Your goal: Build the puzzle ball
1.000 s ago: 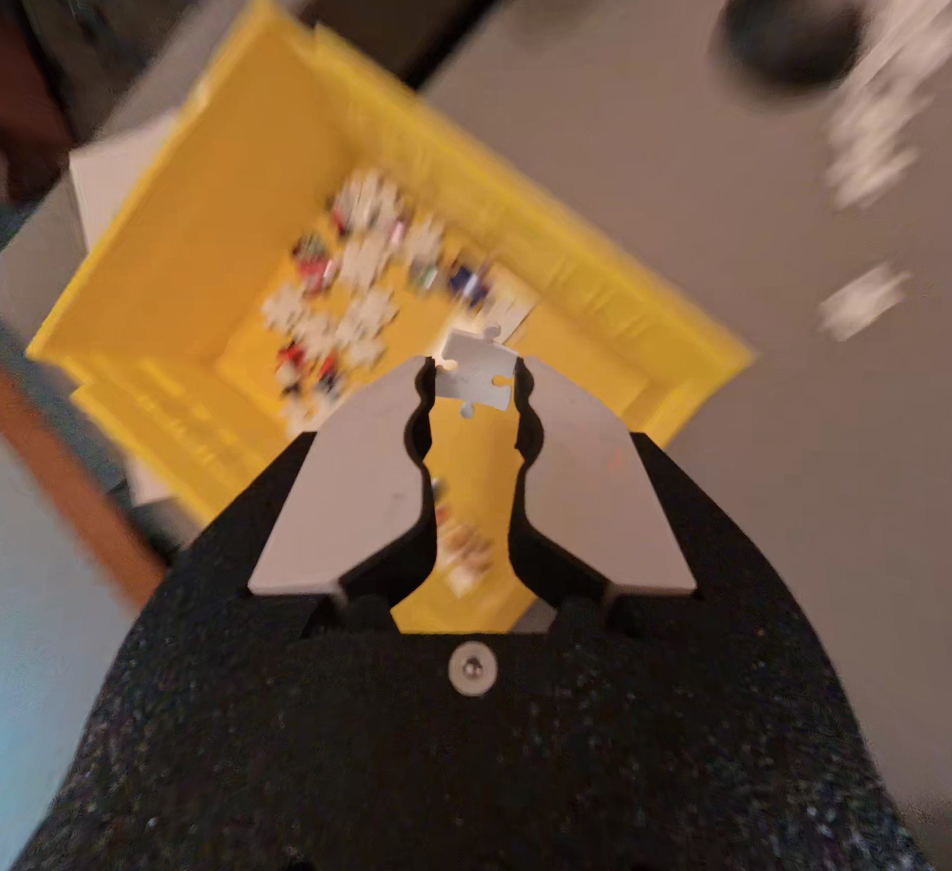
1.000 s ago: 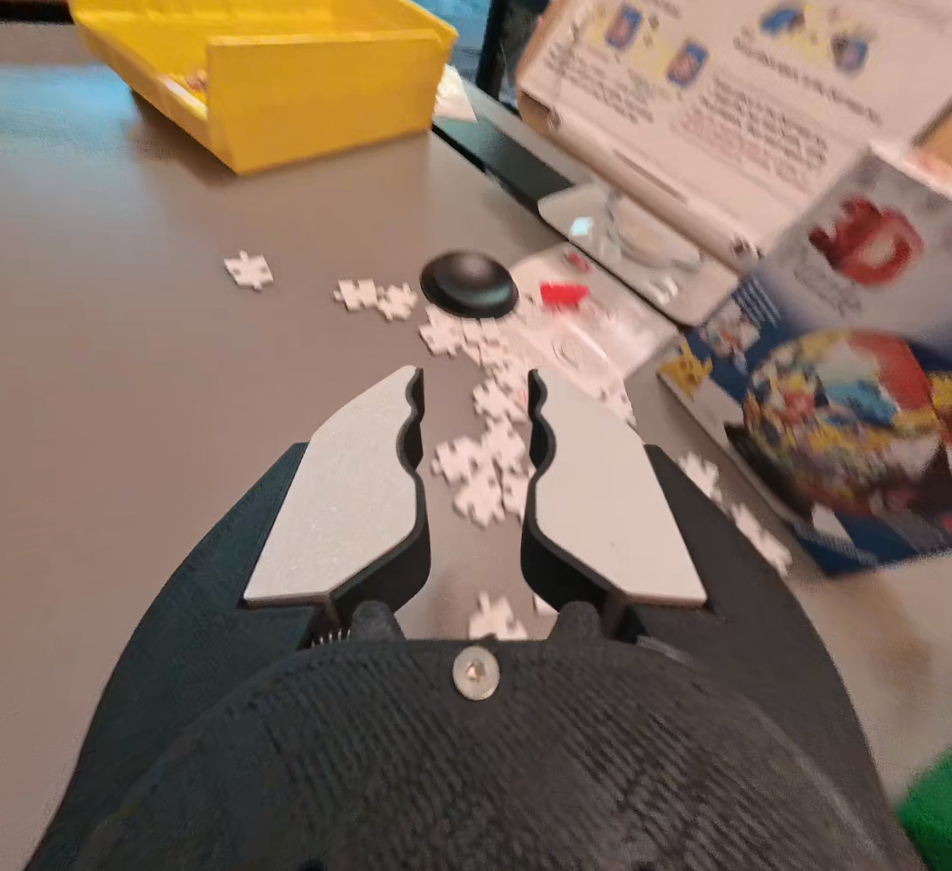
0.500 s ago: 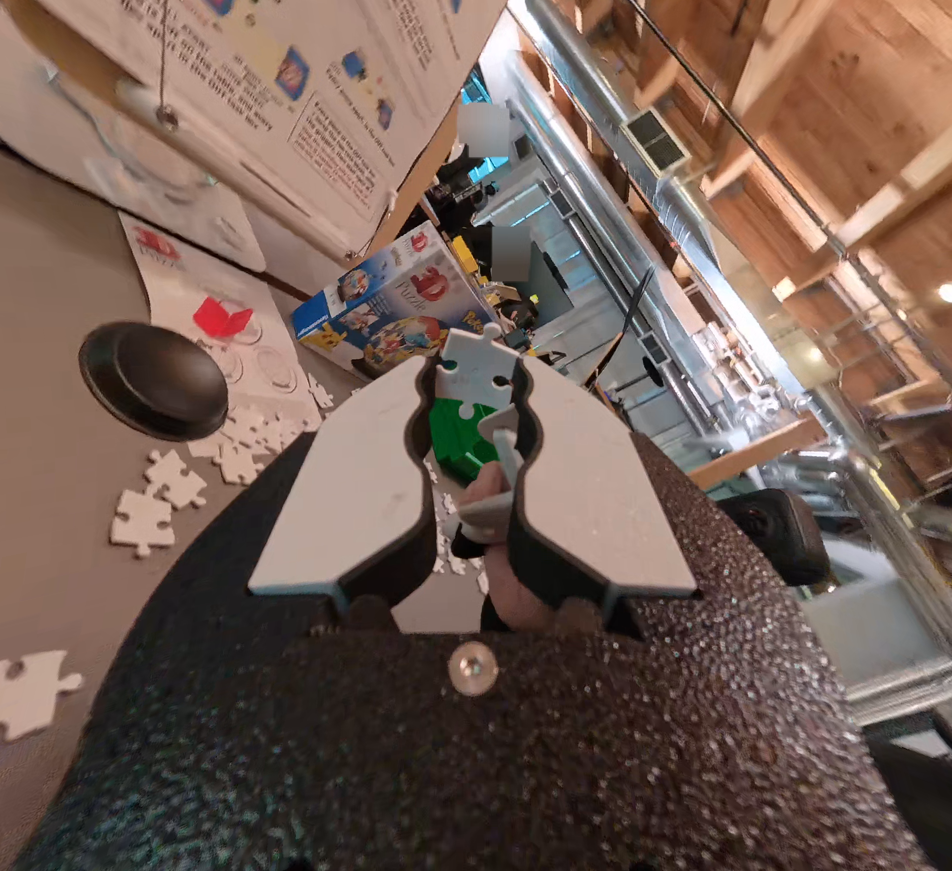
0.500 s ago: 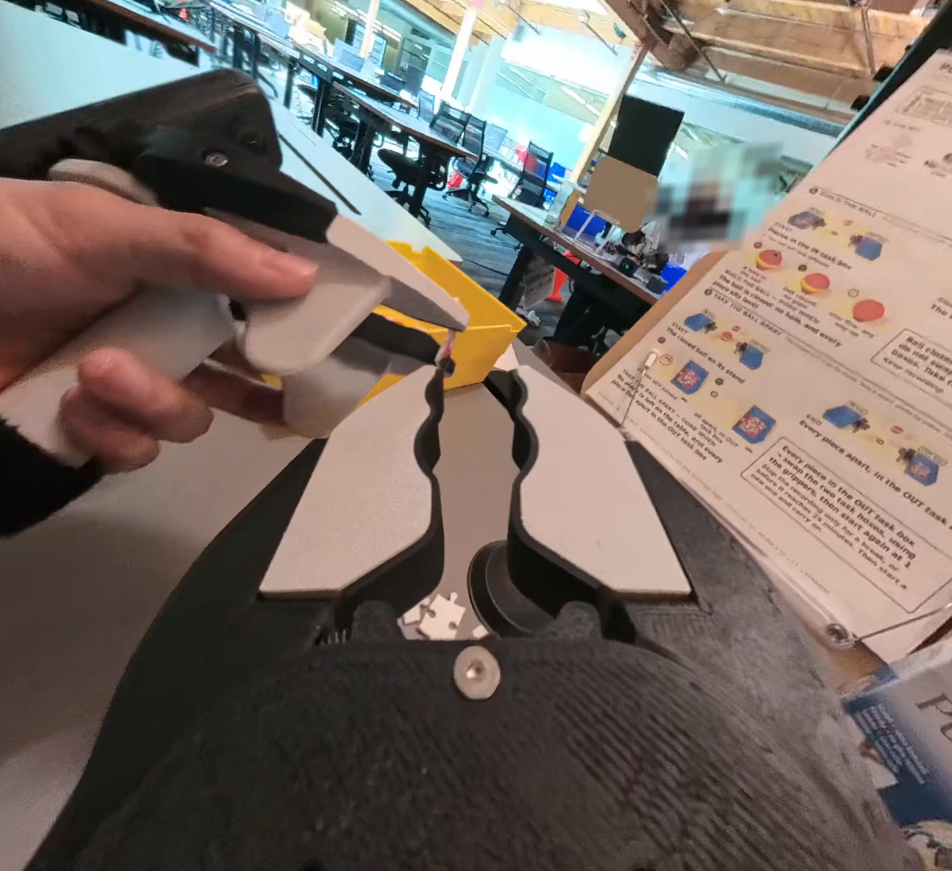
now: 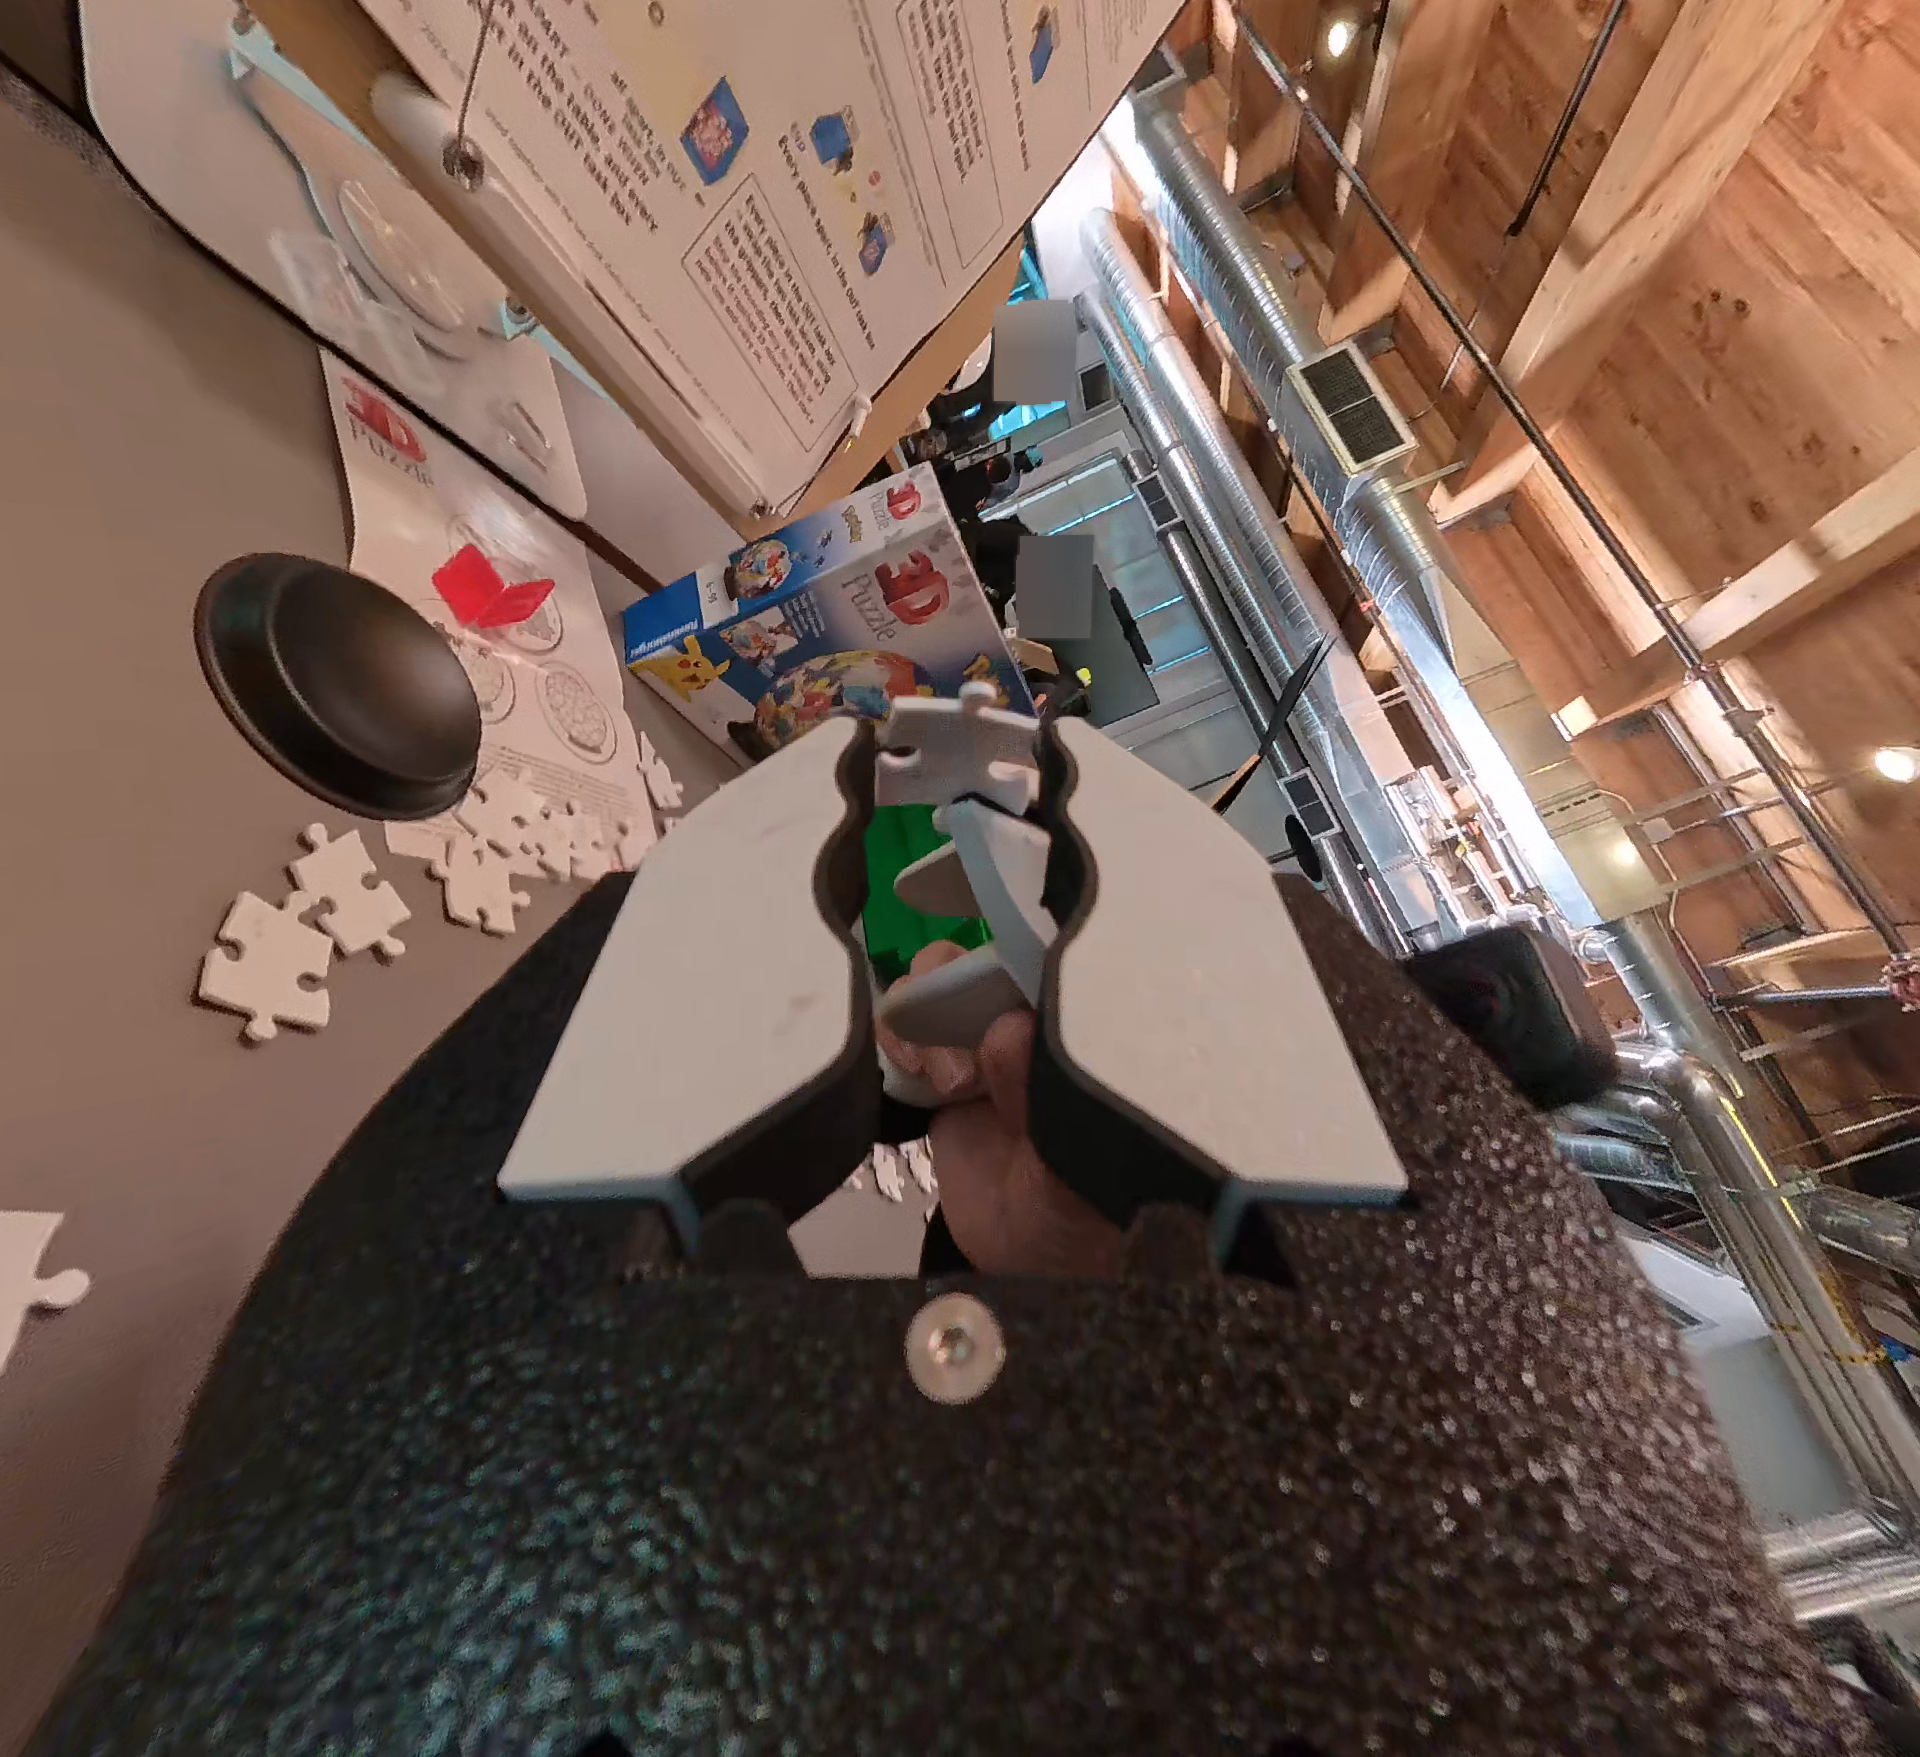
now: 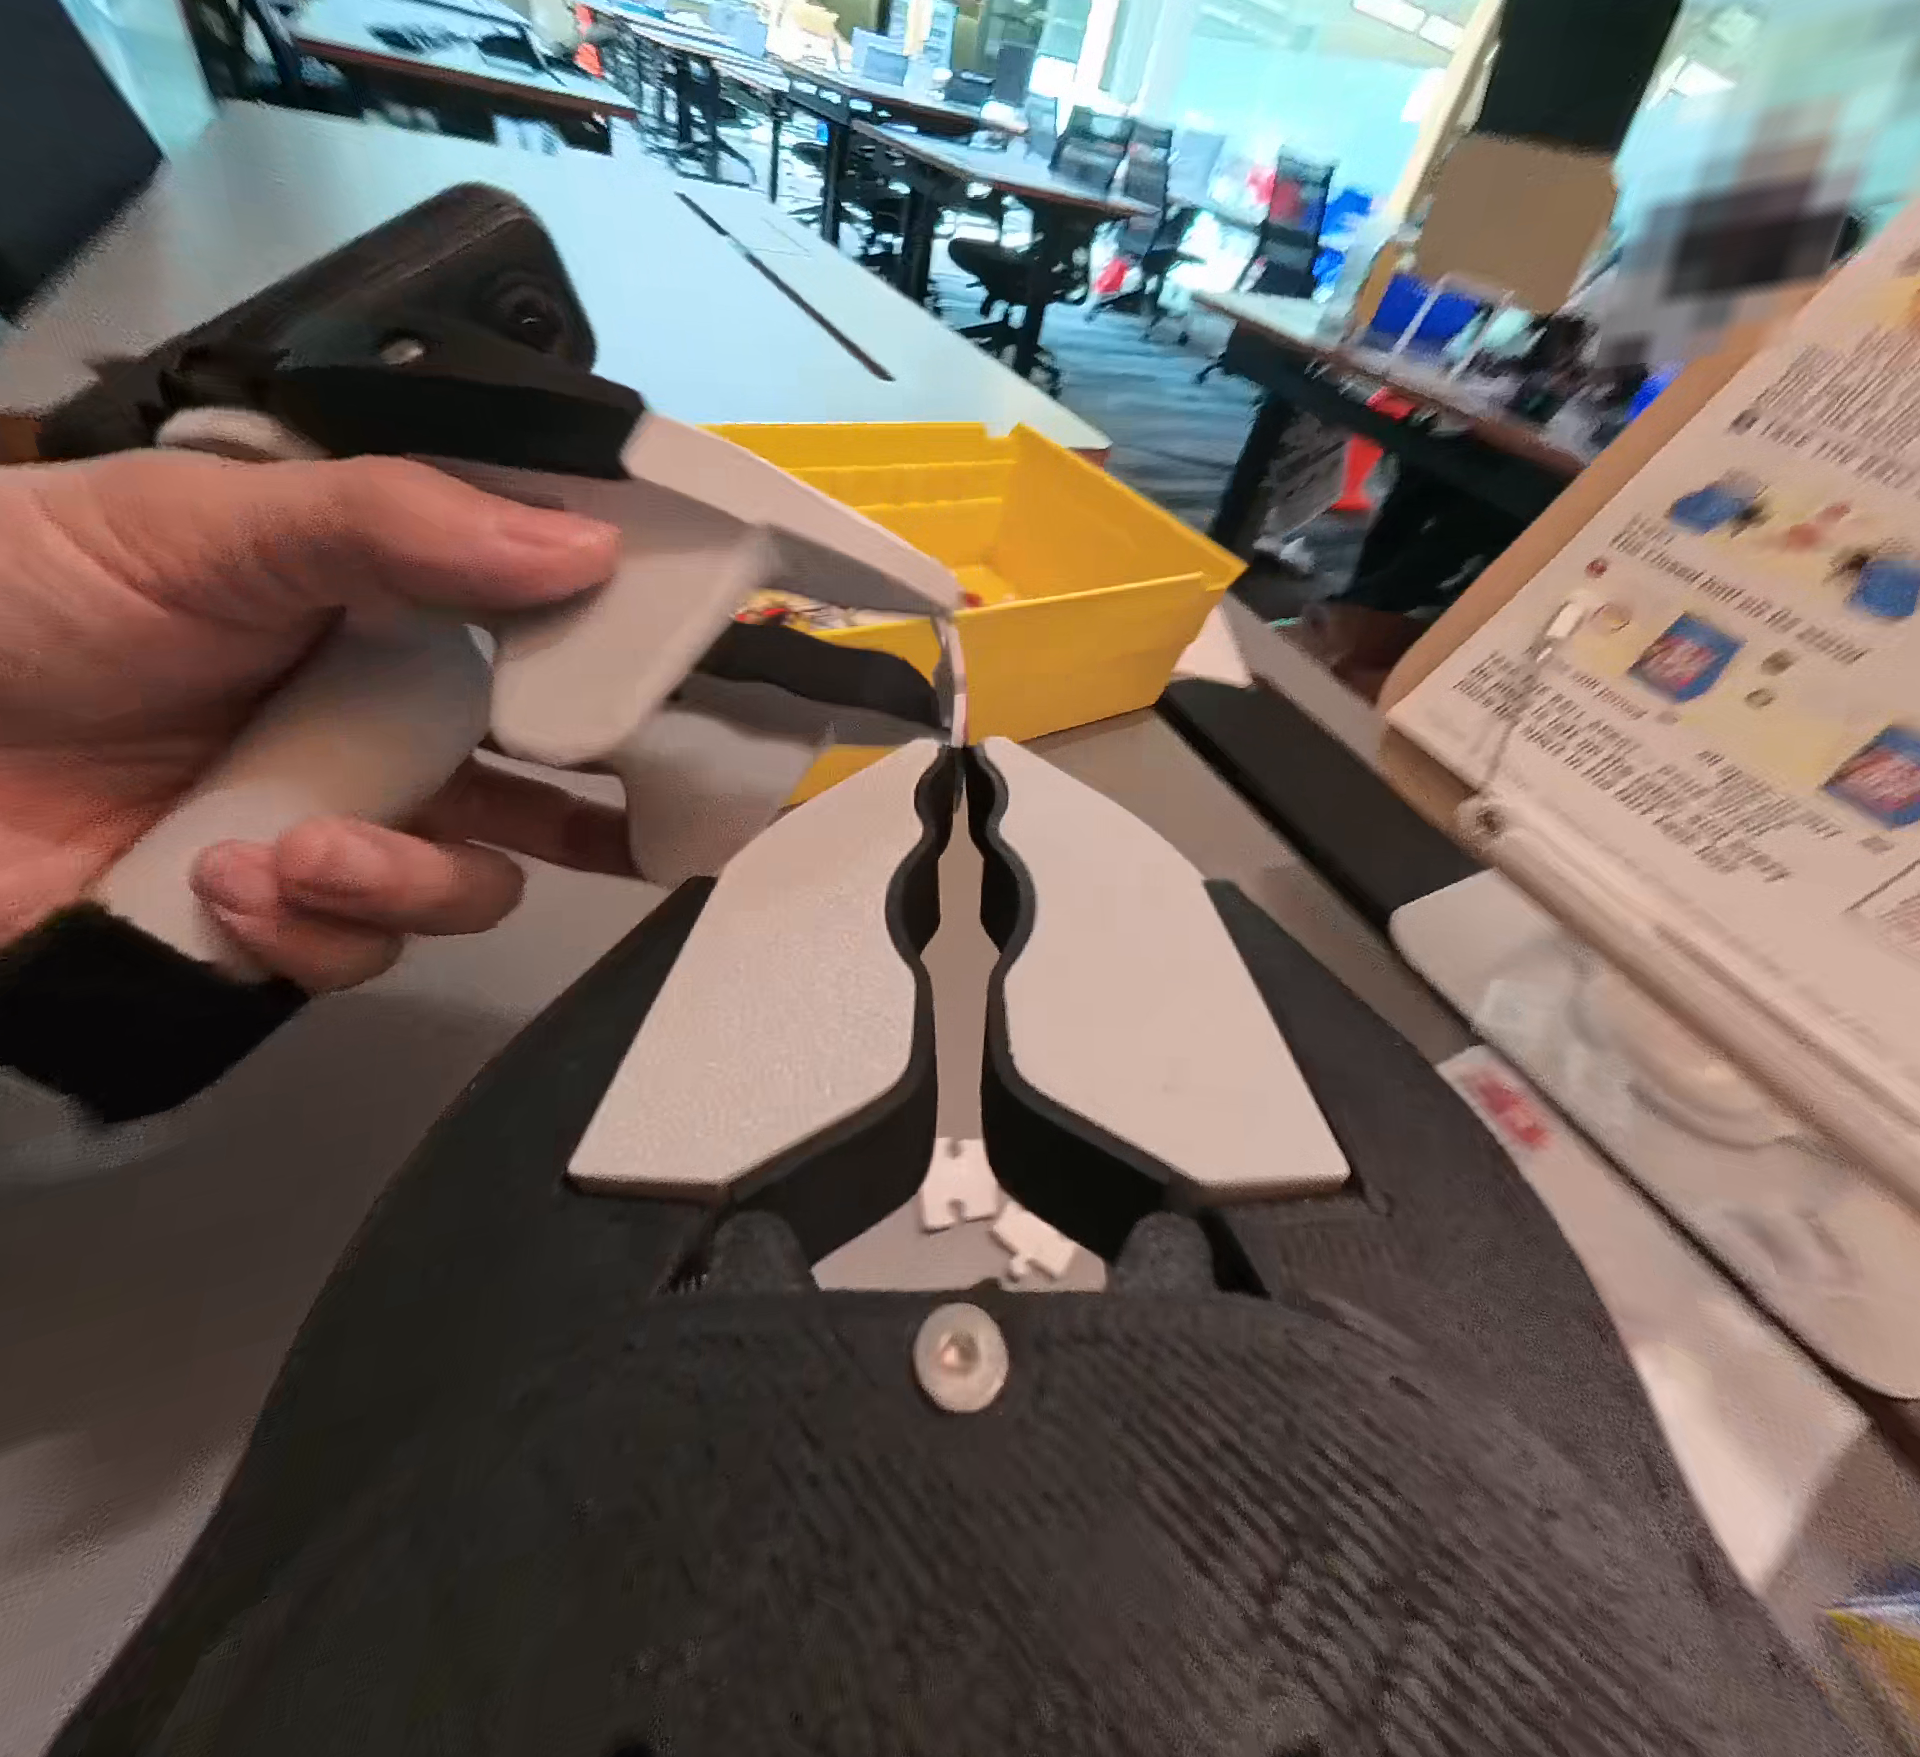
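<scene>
Left tool (image 5: 956, 751) clamped on a white puzzle piece (image 5: 951, 753), held flat-face to the camera at the fingertips, raised off the table (image 5: 156, 481). Right tool (image 6: 961, 751) nearly together at the tips, pinching the lower edge of the same piece (image 6: 954, 691), seen edge-on in the right wrist view. So both tools grip one piece in mid-air, tips meeting.

In the left wrist view, the right tool's fingers (image 5: 1003, 860) show just behind the piece, with the person's hand (image 5: 997, 1177) below them. In the right wrist view, the left tool (image 6: 940, 658) comes in from the left of the right tool, with the person's hand (image 6: 208, 679) wrapped around its grip.

Ahead of the right tool: yellow bin (image 6: 1049, 606) on the table, some pieces inside. To its right: instruction sheet (image 6: 1714, 668) on a board.

Left of the left tool: black round stand (image 5: 332, 679), loose white pieces (image 5: 301, 928) scattered on the table, small red part (image 5: 483, 585) on a leaflet, puzzle box (image 5: 821, 606) beyond the tips. Two loose pieces (image 6: 966, 1198) lie under the right tool.
</scene>
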The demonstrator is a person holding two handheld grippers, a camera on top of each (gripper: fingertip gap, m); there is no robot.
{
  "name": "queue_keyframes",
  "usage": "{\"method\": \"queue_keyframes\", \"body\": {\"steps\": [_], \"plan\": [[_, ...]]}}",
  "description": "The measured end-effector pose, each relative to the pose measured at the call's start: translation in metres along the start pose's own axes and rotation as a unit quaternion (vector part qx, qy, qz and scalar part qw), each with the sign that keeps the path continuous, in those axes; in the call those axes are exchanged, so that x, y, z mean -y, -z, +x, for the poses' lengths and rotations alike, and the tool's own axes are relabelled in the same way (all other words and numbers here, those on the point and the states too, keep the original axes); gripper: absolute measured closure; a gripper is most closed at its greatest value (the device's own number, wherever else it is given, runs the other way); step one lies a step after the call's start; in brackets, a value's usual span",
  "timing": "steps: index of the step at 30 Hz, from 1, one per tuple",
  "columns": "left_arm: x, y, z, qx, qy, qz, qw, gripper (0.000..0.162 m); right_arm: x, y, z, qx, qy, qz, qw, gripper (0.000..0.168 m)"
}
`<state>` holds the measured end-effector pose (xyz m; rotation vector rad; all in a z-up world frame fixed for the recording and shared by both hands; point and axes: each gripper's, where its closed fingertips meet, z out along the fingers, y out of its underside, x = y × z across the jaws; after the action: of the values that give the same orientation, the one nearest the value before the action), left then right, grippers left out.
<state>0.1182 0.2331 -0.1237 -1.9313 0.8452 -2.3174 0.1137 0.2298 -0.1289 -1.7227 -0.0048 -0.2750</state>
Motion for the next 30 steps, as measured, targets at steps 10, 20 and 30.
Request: {"method": "queue_keyframes", "body": {"steps": [10, 20, 30], "plan": [[0.043, 0.047, -0.027, 0.111, -0.220, 0.071, 0.967, 0.116, -0.067, -0.015, 0.014, 0.157, -0.338, -0.163, 0.913, 0.166], [0.049, 0.088, -0.055, 0.192, -0.308, 0.072, 0.929, 0.124, -0.132, -0.055, -0.004, 0.221, -0.356, -0.346, 0.839, 0.166], [0.036, 0.087, -0.083, 0.236, -0.365, -0.017, 0.901, 0.123, -0.155, -0.054, -0.022, 0.245, -0.330, -0.420, 0.809, 0.166]]}}
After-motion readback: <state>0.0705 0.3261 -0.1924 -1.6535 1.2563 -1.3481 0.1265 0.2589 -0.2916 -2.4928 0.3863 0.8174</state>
